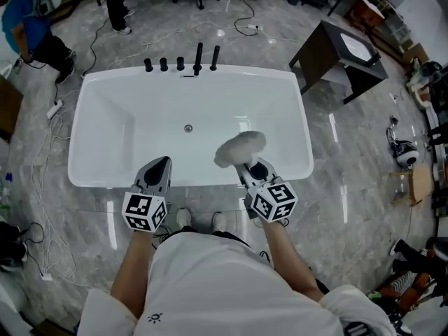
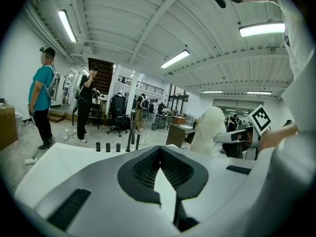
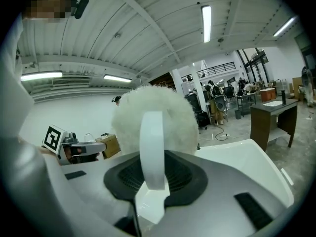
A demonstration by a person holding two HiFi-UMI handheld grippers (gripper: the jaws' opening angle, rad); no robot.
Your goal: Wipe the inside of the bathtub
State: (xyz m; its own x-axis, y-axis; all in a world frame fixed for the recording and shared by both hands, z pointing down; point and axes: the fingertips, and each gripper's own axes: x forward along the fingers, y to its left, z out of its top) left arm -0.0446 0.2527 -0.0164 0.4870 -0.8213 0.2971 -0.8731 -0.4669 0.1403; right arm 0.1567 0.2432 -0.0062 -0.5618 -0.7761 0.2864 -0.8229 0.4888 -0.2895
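Right hand-held gripper (image 1: 250, 169): its jaws are squeezing the white handle (image 3: 151, 147) of a fluffy white brush (image 1: 239, 148), just below the middle of the head view.
Left hand-held gripper (image 1: 163, 163): its jaws are pressing together with nothing between them. It is hanging over the near rim of the tub, to the left of the other one.
Brush: its soft round head is sticking out past the jaw tips. It is being held up in the air over the near right part of the tub.
Bathtub (image 1: 301, 117): the white tub is filling the middle of the head view. A small round drain (image 1: 187, 128) is sitting in the middle of its bottom.
Taps (image 1: 180, 63): black ones are standing in a row on the far rim.
Floor (image 1: 336, 208): shiny grey stone is lying all around the tub.
Desk (image 1: 318, 51): a dark one is standing at the upper right, apart from the tub.
Person (image 2: 42, 100): someone in a teal top is standing at the left of the left gripper view.
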